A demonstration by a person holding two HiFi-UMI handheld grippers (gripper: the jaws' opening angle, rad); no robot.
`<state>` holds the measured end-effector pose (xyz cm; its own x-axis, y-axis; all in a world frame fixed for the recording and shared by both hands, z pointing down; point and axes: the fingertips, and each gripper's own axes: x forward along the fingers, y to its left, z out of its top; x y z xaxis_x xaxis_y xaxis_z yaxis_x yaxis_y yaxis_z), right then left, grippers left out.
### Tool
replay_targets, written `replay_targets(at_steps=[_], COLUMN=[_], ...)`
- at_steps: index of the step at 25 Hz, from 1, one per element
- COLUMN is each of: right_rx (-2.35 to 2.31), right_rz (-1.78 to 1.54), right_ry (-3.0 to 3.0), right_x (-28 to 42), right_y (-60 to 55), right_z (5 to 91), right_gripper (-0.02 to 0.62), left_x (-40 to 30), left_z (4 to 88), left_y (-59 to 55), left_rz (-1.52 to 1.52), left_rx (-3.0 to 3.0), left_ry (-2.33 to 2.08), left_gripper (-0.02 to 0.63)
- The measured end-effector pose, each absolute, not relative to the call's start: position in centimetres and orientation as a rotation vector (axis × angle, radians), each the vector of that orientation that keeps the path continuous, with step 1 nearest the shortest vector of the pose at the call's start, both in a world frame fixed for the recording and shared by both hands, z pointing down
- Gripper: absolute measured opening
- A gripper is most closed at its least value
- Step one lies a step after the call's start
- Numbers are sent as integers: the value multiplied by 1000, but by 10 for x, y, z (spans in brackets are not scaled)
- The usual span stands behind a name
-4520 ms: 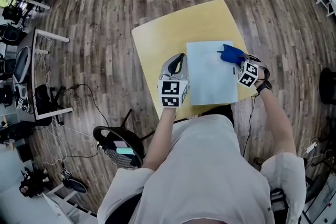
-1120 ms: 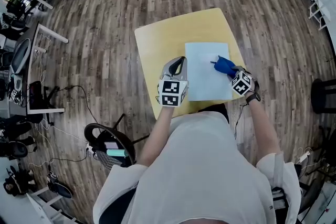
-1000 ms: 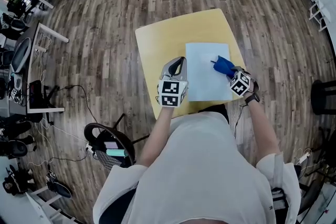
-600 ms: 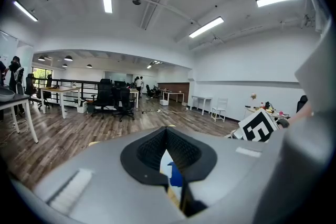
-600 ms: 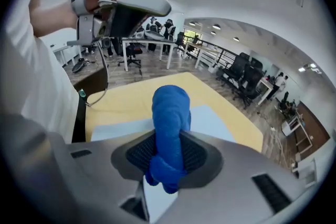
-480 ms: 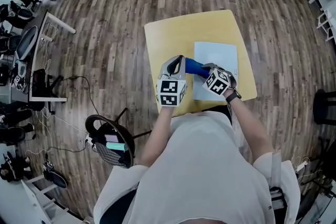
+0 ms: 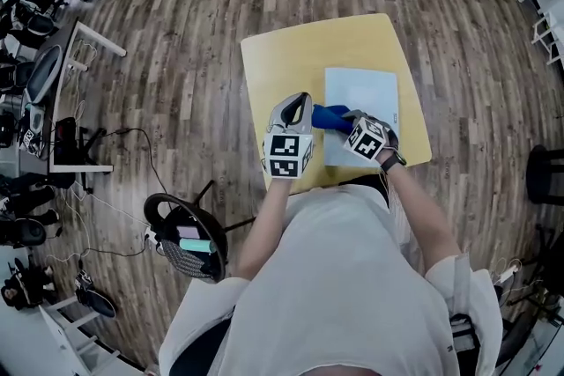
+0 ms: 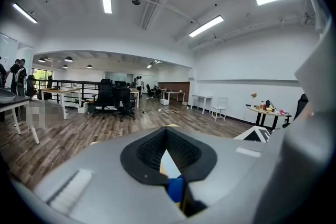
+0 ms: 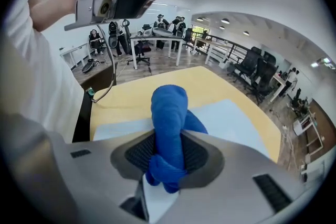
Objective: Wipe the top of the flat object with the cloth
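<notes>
A pale blue flat sheet (image 7: 364, 106) lies on the right half of the yellow table (image 7: 300, 57). My right gripper (image 7: 346, 122) is shut on a rolled blue cloth (image 7: 330, 116), which rests at the sheet's left edge. In the right gripper view the blue cloth (image 9: 169, 113) sticks out between the jaws over the sheet (image 9: 236, 123). My left gripper (image 7: 298, 106) hovers just left of the cloth, near the table's front edge, jaws together and holding nothing. In the left gripper view a bit of the cloth (image 8: 175, 189) shows beneath the left gripper (image 8: 167, 152).
The table stands on a wood plank floor (image 7: 194, 22). A black office chair (image 7: 188, 235) is at the lower left, and desks with monitors (image 7: 53, 92) stand at the far left. The table's front edge (image 7: 344, 179) is close to my body.
My right gripper has carried the blue cloth leftward across the sheet, from its right part to its left edge beside the left gripper. The left gripper has stayed put.
</notes>
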<state>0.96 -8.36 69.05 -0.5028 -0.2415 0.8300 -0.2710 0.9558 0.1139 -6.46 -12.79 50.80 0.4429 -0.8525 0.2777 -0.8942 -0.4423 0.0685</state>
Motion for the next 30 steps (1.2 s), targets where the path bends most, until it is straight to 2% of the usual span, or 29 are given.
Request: replay_targets(at_steps=[11,16,21,30], right_rx=[689,782,803,495], right_rz=[243,308,303,140], right_ry=[-1974,-1932,-1979,-2217], right_x=[181,214,191,45], right_y=[-75,-69,-74,-72], right_z=[701,702,692,653], right_gripper=[123,123,123,123], left_x=[-25,-21,-23,-54], left_z=[517,516,515,508], left_y=[-131,-132,-130,-130], left_rz=[309,312,309,289], left_rx=[2553,2559,2557,2487], left_ry=[-1417,-1396,-1403,-1519], left_gripper=[9,9,9,9])
